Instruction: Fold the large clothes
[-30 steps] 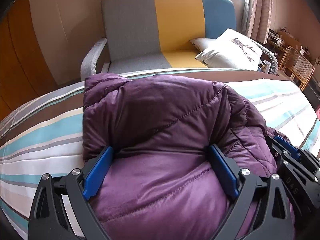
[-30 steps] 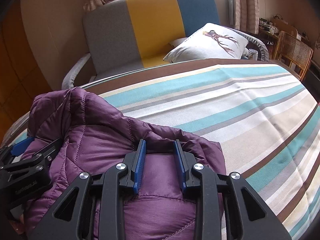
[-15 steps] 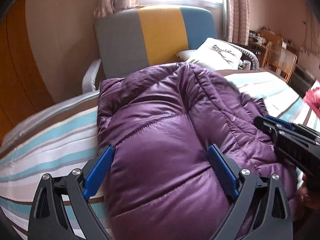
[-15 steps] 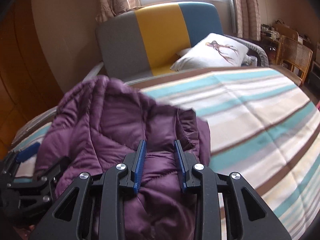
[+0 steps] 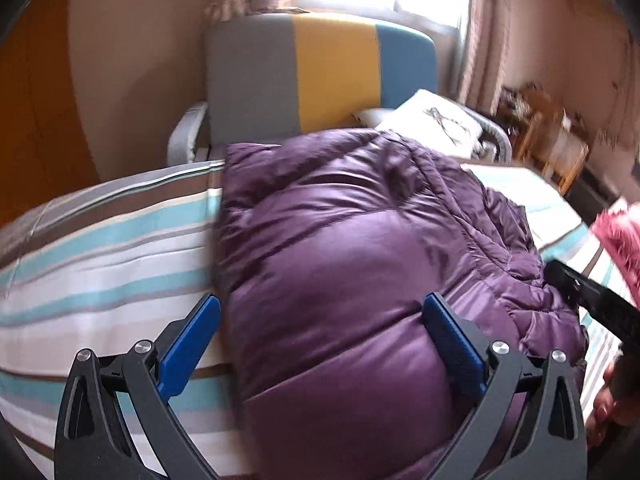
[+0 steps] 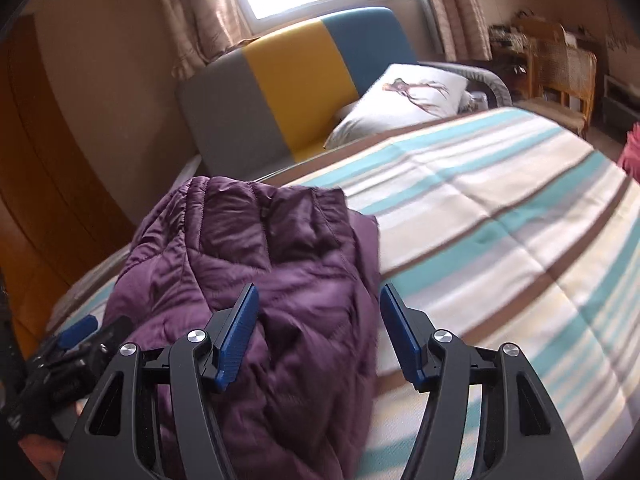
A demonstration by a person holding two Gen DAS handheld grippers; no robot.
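Observation:
A purple puffer jacket [image 5: 344, 264] lies bunched and folded over on the striped bedspread [image 5: 104, 264]. My left gripper [image 5: 322, 340] hangs just above its near end, jaws very wide and still opening. The left pad is off the jacket's edge over the bedspread and the right pad is over the fabric, neither pinching it. In the right wrist view the jacket [image 6: 256, 264] fills the lower left. My right gripper [image 6: 318, 336] is over its right edge, jaws opening, with loose fabric between the pads and no grip. The right gripper's black body [image 5: 592, 300] shows at the jacket's right side.
A grey, yellow and blue sofa [image 6: 296, 88] with a white pillow [image 6: 404, 96] stands behind the bed under a window. A wicker chair [image 6: 568, 68] is at the back right, a wooden door [image 6: 36, 184] on the left. Pink cloth [image 5: 620, 236] lies at the bed's right edge.
The right jaws, pinched on a fold of the jacket before, have spread and let it go. Both grippers have drawn back and risen. The jacket has settled into a taller folded heap.

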